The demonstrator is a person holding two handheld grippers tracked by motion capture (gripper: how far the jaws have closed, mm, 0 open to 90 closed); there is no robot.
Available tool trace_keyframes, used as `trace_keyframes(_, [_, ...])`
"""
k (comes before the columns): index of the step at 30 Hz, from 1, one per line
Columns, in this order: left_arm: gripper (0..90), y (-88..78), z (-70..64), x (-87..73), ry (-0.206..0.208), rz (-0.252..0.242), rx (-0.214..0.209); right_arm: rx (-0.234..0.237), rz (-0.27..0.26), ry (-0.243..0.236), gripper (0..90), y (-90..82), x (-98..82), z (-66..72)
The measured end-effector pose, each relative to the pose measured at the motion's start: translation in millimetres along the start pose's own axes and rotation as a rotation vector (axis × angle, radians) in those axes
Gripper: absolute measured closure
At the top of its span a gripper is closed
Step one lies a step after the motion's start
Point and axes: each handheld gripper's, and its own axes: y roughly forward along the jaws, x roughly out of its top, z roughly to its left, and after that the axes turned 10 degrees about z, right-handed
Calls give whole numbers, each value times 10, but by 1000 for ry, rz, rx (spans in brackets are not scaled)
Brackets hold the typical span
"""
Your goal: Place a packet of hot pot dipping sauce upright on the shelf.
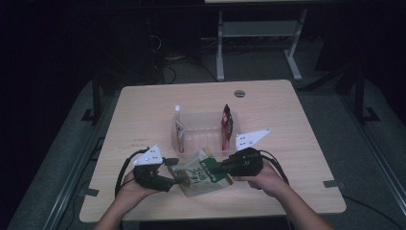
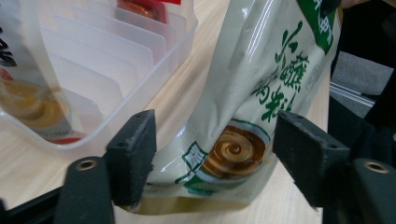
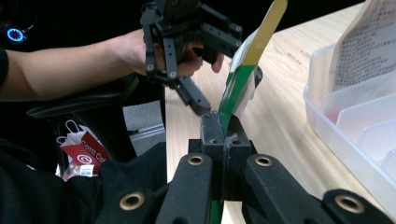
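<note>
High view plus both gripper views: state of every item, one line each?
green-and-white pouch: off the table's far side, tilted, top edge clamped.
right hand-held gripper: shut on the pouch's top edge.
left hand-held gripper: jaws apart around the pouch's bottom, pads not pressing.
clear divider bin: on the table, upright, middle slots free.
white packet: standing in the bin's left end.
red packet: standing in the bin's right end.
</note>
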Motion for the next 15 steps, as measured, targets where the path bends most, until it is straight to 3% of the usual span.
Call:
trace_keyframes(4, [260, -19, 9, -27, -5, 15, -15, -3, -36, -1, 900, -67, 15, 10])
trace_keyframes(15, [180, -80, 36, -146, -37, 63, 18, -33, -132, 7, 900, -270, 105, 17])
